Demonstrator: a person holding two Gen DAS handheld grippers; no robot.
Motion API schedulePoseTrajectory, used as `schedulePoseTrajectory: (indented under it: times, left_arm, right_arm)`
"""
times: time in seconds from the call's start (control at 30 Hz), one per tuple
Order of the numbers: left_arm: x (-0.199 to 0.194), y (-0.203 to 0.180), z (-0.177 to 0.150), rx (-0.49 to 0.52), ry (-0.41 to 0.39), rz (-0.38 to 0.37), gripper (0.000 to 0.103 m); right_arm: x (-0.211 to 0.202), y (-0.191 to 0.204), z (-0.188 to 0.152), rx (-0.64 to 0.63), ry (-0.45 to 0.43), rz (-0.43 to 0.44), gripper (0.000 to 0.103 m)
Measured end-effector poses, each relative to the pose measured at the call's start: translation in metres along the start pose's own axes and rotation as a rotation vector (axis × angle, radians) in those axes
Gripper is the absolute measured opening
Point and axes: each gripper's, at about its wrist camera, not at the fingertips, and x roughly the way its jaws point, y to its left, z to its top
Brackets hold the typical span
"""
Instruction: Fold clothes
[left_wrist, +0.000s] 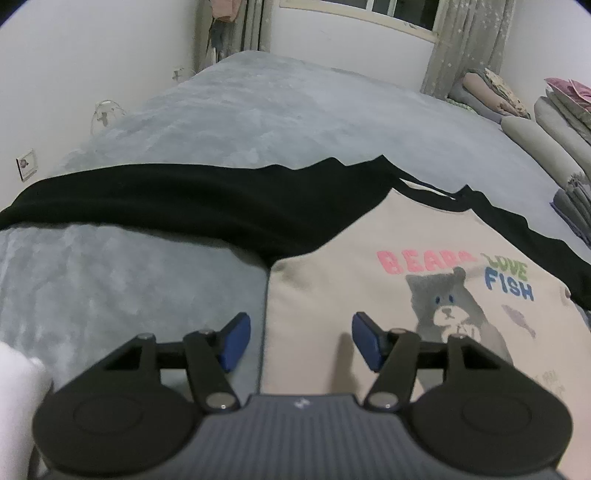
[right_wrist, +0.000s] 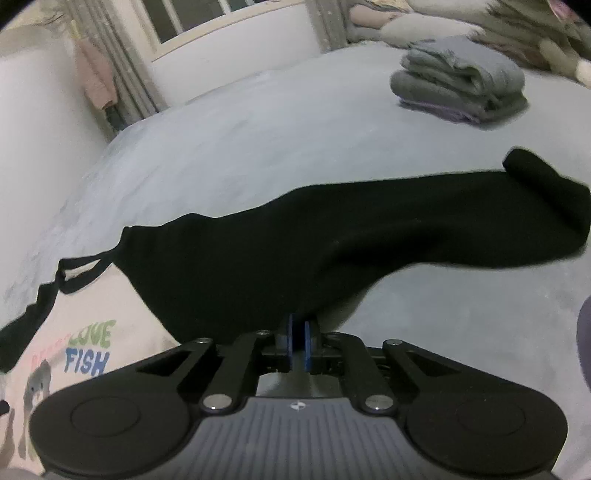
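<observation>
A beige sweatshirt (left_wrist: 369, 258) with black sleeves and a bear print lies flat on a grey bed. Its left black sleeve (left_wrist: 147, 199) stretches out to the left. My left gripper (left_wrist: 301, 339) is open and empty, hovering over the shirt's left side edge. In the right wrist view the shirt's beige body (right_wrist: 110, 310) is at lower left and the right black sleeve (right_wrist: 369, 236) runs out to the right. My right gripper (right_wrist: 299, 339) is shut at the sleeve's underarm edge; its blue pads touch the black fabric, and a pinch on it is not clearly shown.
The grey bedspread (left_wrist: 240, 110) extends far ahead. A stack of folded grey clothes (right_wrist: 458, 85) sits at the bed's far right, with pillows and bedding (left_wrist: 546, 122) along that side. White walls, a window and curtains (left_wrist: 461, 40) lie beyond.
</observation>
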Motion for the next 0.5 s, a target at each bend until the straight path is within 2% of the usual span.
schedulePoseTrajectory:
  times: [0.13,0.2,0.27,0.33,0.5]
  left_arm:
    - [0.000,0.000,0.000,-0.002,0.000,0.002,0.060]
    - [0.001,0.001,0.000,-0.006,0.004,0.004,0.060]
    - [0.002,0.001,0.000,-0.008,0.007,0.005,0.061]
    - [0.003,0.001,0.000,-0.008,0.008,0.003,0.061]
    - [0.002,0.000,-0.001,-0.003,0.008,0.002,0.063]
  right_arm:
    - [-0.001,-0.009,0.003,0.046,-0.008,0.002,0.014]
    - [-0.004,-0.020,0.007,0.079,-0.029,-0.025,0.020]
    - [-0.009,-0.037,0.010,0.124,-0.058,-0.073,0.033]
    - [-0.013,-0.055,0.012,0.174,-0.081,-0.110,0.038]
    - [-0.019,-0.088,0.014,0.284,-0.125,-0.171,0.038]
